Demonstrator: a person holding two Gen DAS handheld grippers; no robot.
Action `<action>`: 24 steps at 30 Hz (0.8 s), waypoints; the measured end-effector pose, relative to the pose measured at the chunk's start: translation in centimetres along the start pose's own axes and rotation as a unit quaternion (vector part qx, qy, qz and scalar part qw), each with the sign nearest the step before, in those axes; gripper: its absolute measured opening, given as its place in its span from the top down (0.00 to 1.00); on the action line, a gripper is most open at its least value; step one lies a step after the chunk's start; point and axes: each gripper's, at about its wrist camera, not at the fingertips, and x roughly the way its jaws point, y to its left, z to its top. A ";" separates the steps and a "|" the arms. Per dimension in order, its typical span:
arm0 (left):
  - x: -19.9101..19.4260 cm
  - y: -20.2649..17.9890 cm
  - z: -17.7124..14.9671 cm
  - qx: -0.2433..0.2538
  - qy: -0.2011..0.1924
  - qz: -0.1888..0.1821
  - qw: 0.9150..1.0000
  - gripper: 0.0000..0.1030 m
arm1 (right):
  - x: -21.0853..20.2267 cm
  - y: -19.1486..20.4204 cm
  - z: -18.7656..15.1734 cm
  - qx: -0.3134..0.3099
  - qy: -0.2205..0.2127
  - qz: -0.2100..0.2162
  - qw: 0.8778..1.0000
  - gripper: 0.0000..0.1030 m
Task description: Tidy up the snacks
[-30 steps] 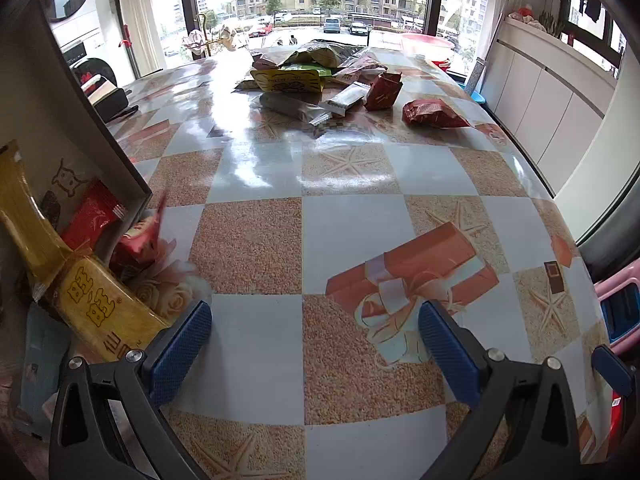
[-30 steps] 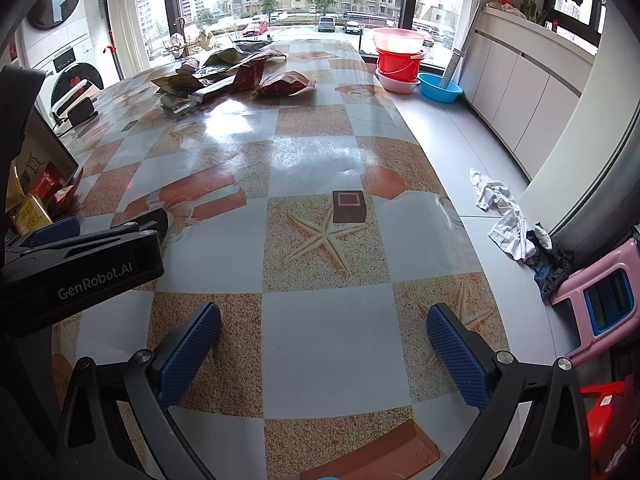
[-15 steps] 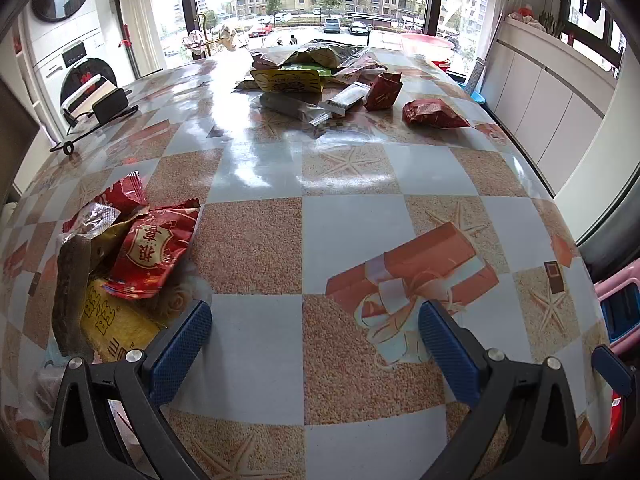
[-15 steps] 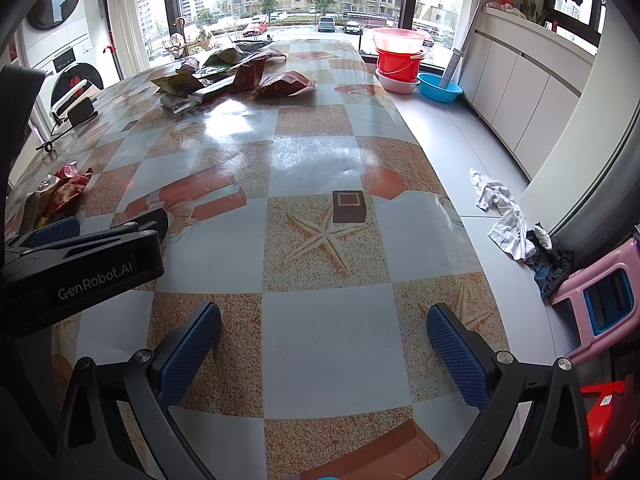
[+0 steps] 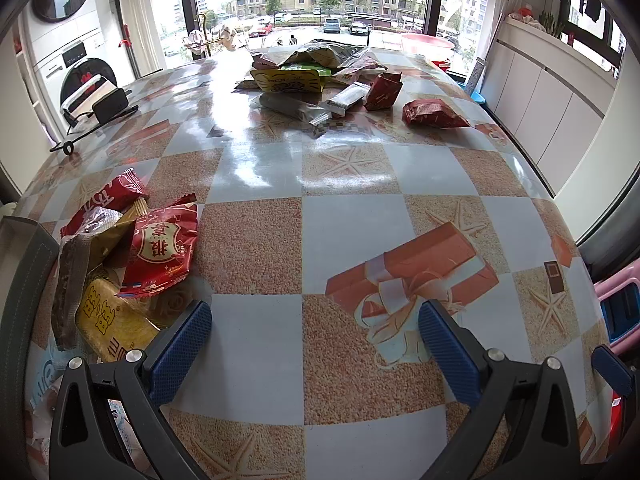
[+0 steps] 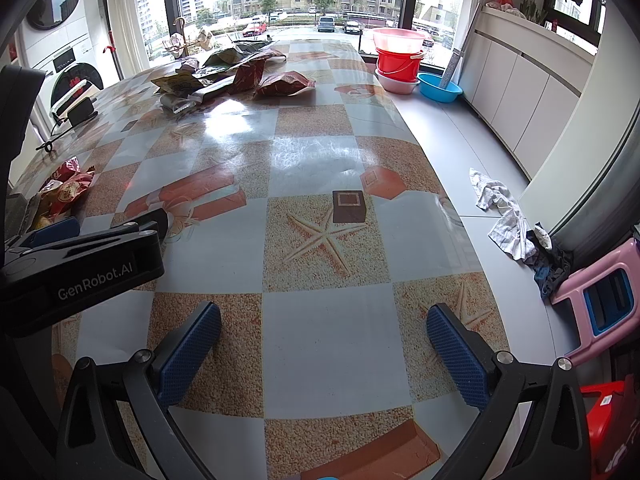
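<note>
Both claws, left [image 5: 314, 342] and right [image 6: 322, 344], were released above the checkered glossy worktop [image 5: 360, 200]. Crinkly red and yellow foil snack packets [image 5: 128, 264] lay heaped beside the left claw: probably light, soft, slippery, best pinched at a sealed edge.

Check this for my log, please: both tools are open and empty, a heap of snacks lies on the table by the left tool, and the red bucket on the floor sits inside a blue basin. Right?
One detail is wrong. In the right wrist view the red bucket sits in a white basin; the blue basin lies beside it. The rest holds: left tool and right tool are open and empty, and the snack heap lies by the left tool on the table.
</note>
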 end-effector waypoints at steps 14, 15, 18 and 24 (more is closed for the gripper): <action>0.0 0.0 0.0 0.000 0.000 0.000 1.000 0.00 | -0.7 0.0 -0.8 -0.004 -0.004 0.004 1.000 0.00; 0.0 0.0 0.0 0.000 0.000 0.000 1.000 0.00 | -0.7 0.0 -0.8 -0.004 -0.004 0.004 1.000 0.00; 0.0 0.0 0.0 0.000 0.000 0.000 1.000 0.00 | -0.7 0.0 -0.8 -0.004 -0.004 0.004 1.000 0.00; 0.0 0.0 0.0 0.000 0.000 0.000 1.000 0.00 | -0.6 0.0 -0.8 -0.003 -0.004 0.005 1.000 0.00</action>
